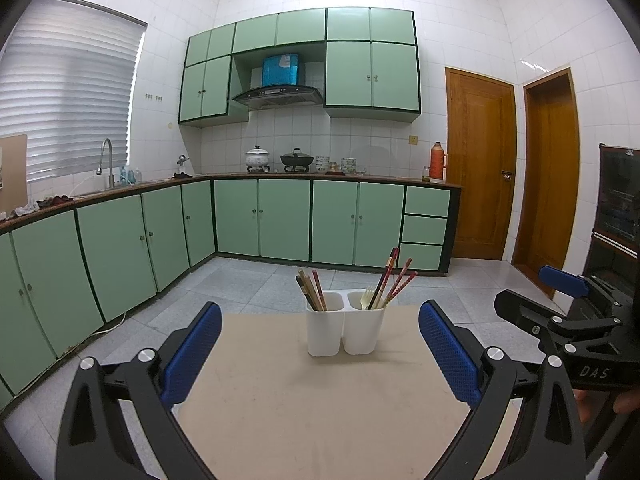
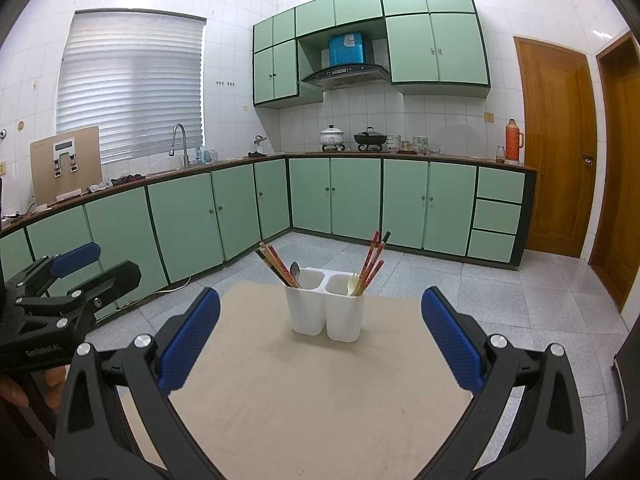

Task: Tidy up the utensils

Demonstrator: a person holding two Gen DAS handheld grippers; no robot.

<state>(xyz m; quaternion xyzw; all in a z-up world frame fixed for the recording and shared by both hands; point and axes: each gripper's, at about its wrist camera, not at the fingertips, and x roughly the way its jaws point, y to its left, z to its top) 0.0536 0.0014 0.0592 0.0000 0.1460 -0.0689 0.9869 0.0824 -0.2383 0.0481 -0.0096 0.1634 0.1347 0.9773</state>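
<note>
A white two-compartment utensil holder stands near the far edge of a beige table. Its left compartment holds brown and red chopsticks and a metal spoon. Its right compartment holds red chopsticks and a pale yellow fork. My left gripper is open and empty, short of the holder. My right gripper is open and empty, also short of it. Each gripper shows at the edge of the other's view, the right and the left.
The table's far edge drops to a grey tiled floor. Green cabinets and a counter with sink, pots and a thermos run along the back and left walls. Wooden doors stand at right.
</note>
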